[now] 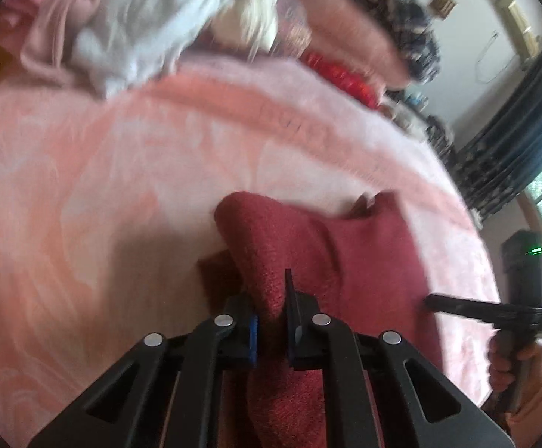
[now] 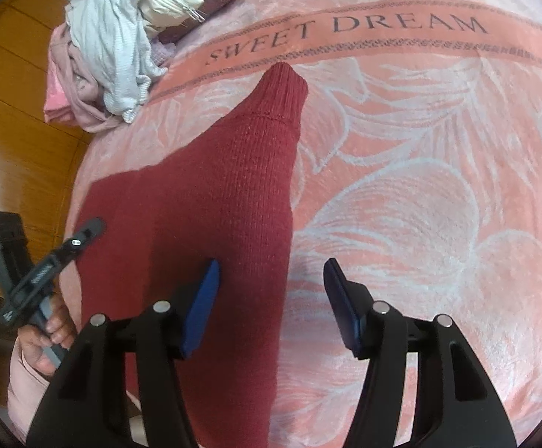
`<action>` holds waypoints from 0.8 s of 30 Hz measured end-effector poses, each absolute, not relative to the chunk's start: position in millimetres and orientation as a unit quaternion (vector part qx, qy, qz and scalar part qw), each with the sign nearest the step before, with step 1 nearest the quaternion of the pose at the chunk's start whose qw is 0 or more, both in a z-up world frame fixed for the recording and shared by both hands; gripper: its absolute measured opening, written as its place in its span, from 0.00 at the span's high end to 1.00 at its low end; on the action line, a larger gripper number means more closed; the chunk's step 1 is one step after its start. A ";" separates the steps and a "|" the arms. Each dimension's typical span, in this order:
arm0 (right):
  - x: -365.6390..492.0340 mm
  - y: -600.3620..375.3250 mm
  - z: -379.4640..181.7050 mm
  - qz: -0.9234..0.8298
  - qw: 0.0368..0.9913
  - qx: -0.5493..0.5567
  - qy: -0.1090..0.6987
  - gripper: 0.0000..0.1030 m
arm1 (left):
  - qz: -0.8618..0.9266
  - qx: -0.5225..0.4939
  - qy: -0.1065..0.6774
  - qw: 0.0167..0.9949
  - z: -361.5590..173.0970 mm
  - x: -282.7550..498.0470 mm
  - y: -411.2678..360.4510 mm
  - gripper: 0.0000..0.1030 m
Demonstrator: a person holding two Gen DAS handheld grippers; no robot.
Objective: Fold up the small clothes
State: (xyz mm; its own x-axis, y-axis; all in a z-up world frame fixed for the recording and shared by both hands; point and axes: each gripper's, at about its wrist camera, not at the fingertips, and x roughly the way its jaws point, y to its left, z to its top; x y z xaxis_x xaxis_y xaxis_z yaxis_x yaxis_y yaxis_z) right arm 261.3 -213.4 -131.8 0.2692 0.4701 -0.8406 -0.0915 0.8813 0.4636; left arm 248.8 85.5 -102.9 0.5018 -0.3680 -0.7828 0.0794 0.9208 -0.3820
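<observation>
On the pink blanket that covers the bed, a dark red knitted garment lies spread just below the band lettered "SWEET DREAM", its ribbed sleeve cuff reaching up to touch the edge of that band. The left tongs are clenched on a raised fold of the red garment: in the left wrist view the knit rises in a ridge pinched between the two pads, with more of the cloth hanging below them. The right tongs stand released, their blue pads well apart; the left pad sits over the garment's right side and the right pad over bare blanket, so that the garment's edge runs between them, and nothing is pressed. Seen from the right wrist view, the left tongs come in at the garment's left side, held by the person's left hand with a pink sleeve behind it. Seen from the left wrist view, the right tongs point at the garment's right edge, gripped by the right hand. Beyond the lettered band, toward the far left corner of the blanket, a pile of clothes lies heaped, pale grey-blue, cream and dusty pink, next to a wooden wall. The left wrist view is blurred.
</observation>
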 end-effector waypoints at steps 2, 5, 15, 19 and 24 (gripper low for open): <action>262.1 -213.2 -135.5 0.178 0.778 0.163 0.580 0.44 | -0.128 -0.157 0.496 0.845 -121.8 251.6 84.6 0.89; 262.2 -211.4 -138.0 0.172 0.780 0.154 0.581 0.43 | -0.127 -0.148 0.494 0.847 -127.6 250.5 81.1 0.88; 241.0 -207.8 -104.5 0.214 0.767 0.136 0.589 0.34 | -0.194 -0.228 0.528 0.795 -92.8 229.6 93.8 0.16; 227.0 -204.6 -105.5 0.225 0.762 0.104 0.598 0.31 | -0.212 -0.225 0.538 0.784 -93.8 215.0 94.2 0.14; 226.0 -199.4 -124.8 0.231 0.744 0.110 0.618 0.31 | -0.209 -0.192 0.561 0.777 -113.2 208.1 86.2 0.14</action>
State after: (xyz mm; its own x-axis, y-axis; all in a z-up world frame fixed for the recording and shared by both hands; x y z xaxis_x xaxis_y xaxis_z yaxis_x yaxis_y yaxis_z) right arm 226.0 -199.4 -124.8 0.1306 0.4792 -0.8679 -0.2074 0.8693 0.4487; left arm 208.1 86.2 -113.2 0.2826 -0.5404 -0.7925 0.1094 0.8390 -0.5331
